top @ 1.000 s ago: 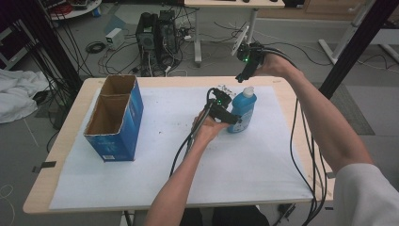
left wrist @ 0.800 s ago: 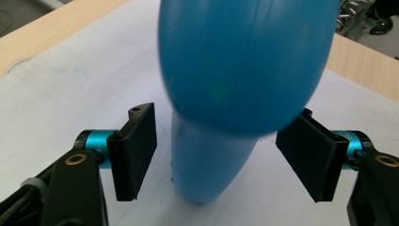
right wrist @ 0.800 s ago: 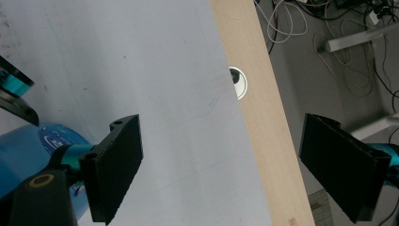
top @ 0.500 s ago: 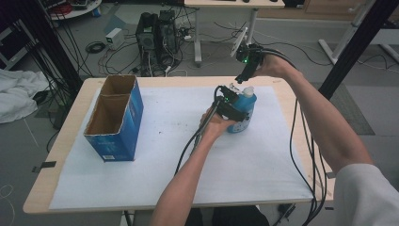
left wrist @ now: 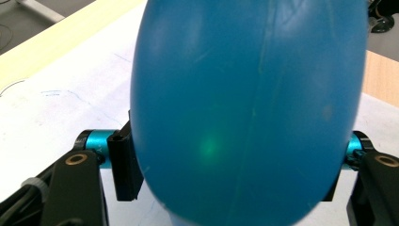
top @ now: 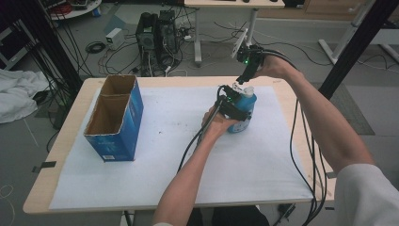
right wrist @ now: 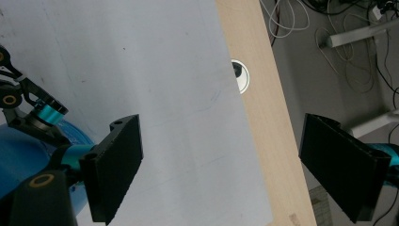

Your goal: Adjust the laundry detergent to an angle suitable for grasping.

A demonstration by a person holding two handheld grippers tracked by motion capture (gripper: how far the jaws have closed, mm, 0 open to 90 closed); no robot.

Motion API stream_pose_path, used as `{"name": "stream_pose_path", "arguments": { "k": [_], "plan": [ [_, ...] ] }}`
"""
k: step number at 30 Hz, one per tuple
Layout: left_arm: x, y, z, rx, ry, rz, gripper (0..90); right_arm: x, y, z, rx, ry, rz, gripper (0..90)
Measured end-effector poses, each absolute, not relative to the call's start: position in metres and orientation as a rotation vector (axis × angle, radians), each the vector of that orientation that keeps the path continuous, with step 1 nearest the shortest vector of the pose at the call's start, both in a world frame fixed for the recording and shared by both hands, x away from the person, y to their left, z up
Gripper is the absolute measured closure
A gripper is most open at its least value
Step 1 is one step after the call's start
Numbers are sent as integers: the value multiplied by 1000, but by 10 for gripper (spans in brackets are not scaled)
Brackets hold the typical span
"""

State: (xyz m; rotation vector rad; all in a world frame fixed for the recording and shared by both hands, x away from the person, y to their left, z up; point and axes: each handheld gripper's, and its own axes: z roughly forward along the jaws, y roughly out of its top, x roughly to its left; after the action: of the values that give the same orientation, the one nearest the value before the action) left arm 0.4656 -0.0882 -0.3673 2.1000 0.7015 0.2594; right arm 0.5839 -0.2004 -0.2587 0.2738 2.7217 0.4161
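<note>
Left tongs (top: 237, 107) clamp blue bottle (top: 243, 113); right tongs (top: 243, 77) gape above it, cardboard box (top: 115, 117) well apart.

A blue bottle (top: 243, 113) with what looks like a white cap; a blue box (top: 114, 120), brown inside; a white sheet (top: 164, 155) over the pale wood tabletop (top: 75, 113).

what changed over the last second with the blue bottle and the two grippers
The left gripper moved forward from just short of the blue bottle and closed on its body; the left gripper view shows a jaw pressed to each side. The right gripper stayed raised above and behind the bottle's white cap, jaws wide open. The bottle kept its spot on the white sheet, and the blue cardboard box did not move.
</note>
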Motion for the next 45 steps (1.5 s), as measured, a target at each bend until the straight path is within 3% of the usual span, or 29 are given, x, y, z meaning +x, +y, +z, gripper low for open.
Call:
{"name": "stream_pose_path", "arguments": {
  "k": [19,20,23,24,45],
  "plan": [
    [470,-90,-372,2115,699,242,306,585,-198,-262,268,2728,409,132],
    [472,-88,-371,2138,672,286,306,584,-198,-262,275,2728,409,133],
    [471,-88,-370,2149,673,243,342,585,-198,-263,269,2724,418,133],
    [472,-86,-366,2223,615,272,342,585,-198,-263,269,2724,418,132],
    [472,-91,-368,2192,641,278,398,585,-198,-264,269,2727,410,133]
  ]
}}
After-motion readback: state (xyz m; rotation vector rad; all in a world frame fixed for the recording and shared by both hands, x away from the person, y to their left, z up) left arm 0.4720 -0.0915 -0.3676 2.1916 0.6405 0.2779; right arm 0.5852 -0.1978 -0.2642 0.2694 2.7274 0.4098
